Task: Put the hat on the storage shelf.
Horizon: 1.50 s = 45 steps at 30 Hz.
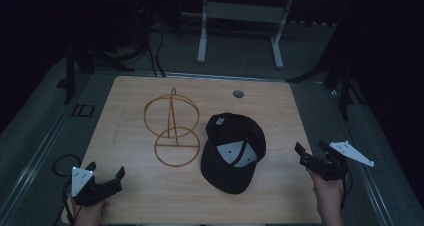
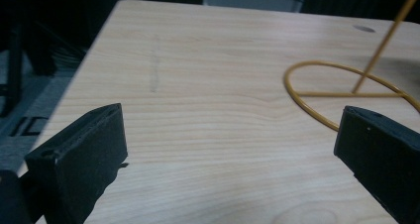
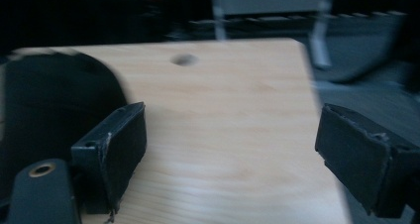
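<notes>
A black cap (image 1: 234, 150) lies upside down near the middle of the wooden table (image 1: 130, 186), its pale inner label facing up; its dark edge (image 3: 54, 100) shows at the left of the right gripper view. Left of it stands a gold wire stand (image 1: 171, 127) made of two rings and a post, whose base ring (image 2: 341, 92) shows in the left gripper view. My left gripper (image 1: 106, 172) rests at the table's front left corner, open and empty (image 2: 230, 149). At the right edge of the table, my right gripper (image 1: 312, 151) is held open and empty (image 3: 230, 149).
A round cable hole (image 1: 238, 93) sits near the table's far edge. Beyond the table a white frame (image 1: 240, 21) stands on a dark floor, with cables (image 1: 155, 51) at the back left. Bare wood lies along the front of the table.
</notes>
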### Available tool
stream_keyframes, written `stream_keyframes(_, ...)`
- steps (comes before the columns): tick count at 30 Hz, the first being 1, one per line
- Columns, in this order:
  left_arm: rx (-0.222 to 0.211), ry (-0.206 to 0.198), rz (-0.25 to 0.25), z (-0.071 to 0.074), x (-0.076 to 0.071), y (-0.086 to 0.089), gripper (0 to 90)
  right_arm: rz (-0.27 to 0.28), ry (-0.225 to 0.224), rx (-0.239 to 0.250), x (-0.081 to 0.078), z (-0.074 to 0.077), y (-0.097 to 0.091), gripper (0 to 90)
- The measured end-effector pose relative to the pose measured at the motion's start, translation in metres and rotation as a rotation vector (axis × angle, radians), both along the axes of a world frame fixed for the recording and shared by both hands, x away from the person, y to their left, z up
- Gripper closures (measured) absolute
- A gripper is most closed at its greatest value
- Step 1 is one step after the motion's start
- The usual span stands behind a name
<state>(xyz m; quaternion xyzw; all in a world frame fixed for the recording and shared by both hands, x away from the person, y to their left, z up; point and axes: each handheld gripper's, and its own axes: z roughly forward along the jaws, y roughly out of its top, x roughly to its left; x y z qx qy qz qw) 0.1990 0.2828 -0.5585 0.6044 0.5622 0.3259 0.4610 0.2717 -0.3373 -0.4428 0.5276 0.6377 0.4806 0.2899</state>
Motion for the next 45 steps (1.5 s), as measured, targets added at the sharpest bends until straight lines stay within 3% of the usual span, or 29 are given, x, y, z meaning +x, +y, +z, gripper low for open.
stream_keyframes(6,0.019,-0.006,-0.024,0.004,-0.001,-0.011,0.4,0.14,0.001,-0.007,0.006,0.025,0.036,13.1)
stream_keyframes(11,0.028,-0.01,-0.056,0.005,-0.002,-0.016,0.4,0.231,0.017,-0.039,0.017,0.028,0.073,15.5)
stream_keyframes(13,0.02,-0.01,-0.067,0.005,-0.003,-0.017,0.4,0.231,0.016,-0.059,0.02,0.026,0.08,15.5)
stream_keyframes(15,0.021,-0.013,-0.077,0.006,-0.003,-0.018,0.4,0.237,0.04,-0.083,0.032,0.017,0.095,17.2)
stream_keyframes(21,0.021,-0.021,-0.103,0.007,-0.005,-0.021,2.6,0.232,0.106,-0.141,0.054,-0.004,0.111,25.0)
stream_keyframes(25,0.016,-0.02,-0.101,0.008,-0.005,-0.023,4.0,0.232,0.149,-0.17,0.062,-0.017,0.116,41.7)
stream_keyframes(30,0.011,-0.012,-0.107,0.007,-0.004,-0.022,4.0,0.153,0.176,-0.232,0.067,-0.028,0.117,71.9)
stream_keyframes(31,0.011,-0.012,-0.107,0.007,-0.004,-0.022,4.0,0.153,0.176,-0.232,0.067,-0.028,0.117,71.9)
stream_keyframes(33,0.012,-0.008,-0.109,0.007,-0.003,-0.023,4.0,0.134,0.187,-0.236,0.07,-0.031,0.115,87.9)
stream_keyframes(40,0.013,0.0,-0.12,0.006,-0.002,-0.024,4.1,0.121,0.17,-0.246,0.07,-0.027,0.12,88.5)
stream_keyframes(45,0.019,0.006,-0.125,0.006,-0.002,-0.025,4.3,0.14,0.149,-0.225,0.067,-0.017,0.125,88.5)
